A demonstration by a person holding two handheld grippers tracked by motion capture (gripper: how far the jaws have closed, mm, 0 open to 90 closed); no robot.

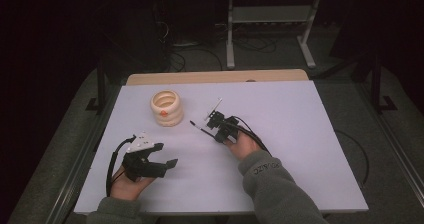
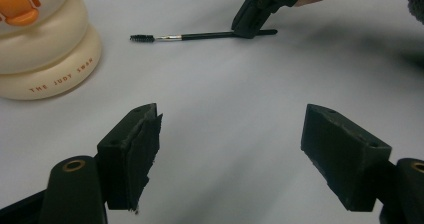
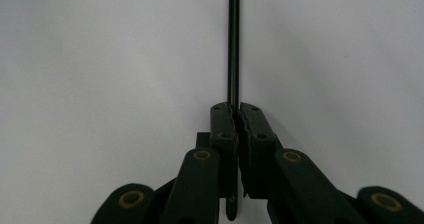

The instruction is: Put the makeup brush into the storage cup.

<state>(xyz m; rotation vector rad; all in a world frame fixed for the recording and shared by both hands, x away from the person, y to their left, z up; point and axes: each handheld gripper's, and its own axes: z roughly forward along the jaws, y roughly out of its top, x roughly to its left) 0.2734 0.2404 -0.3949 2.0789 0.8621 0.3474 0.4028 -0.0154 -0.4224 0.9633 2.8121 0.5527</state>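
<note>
Two tools work over the pale counter (image 1: 300,134) in the high view; the right tool (image 1: 216,123) sits near the counter's middle, tipped down onto a thin black brush (image 1: 200,128) whose bristled head points toward the left edge and whose handle runs back under the jaws; the cream ringed holder (image 1: 167,107) stands up and left of that brush, toward the far edge, near it but apart; the left tool (image 1: 162,161) rests toward the near left corner, farther from the brush than the right one, so the right hand looks the one to carry the brush on. From the left gripper view, the left tool (image 2: 232,149) has its jaws spread wide with bare counter between them, holding nothing; beyond it the brush (image 2: 200,35) lies flat, long axis crosswise, head nearest the holder (image 2: 42,49), and the right tool (image 2: 252,20) pinches the handle close to its tail end. From the right gripper view, the right tool (image 3: 235,124) is clamped narrow on the handle (image 3: 233,49), which runs straight away from the jaws along their line; a short stub of it shows below the pads.
</note>
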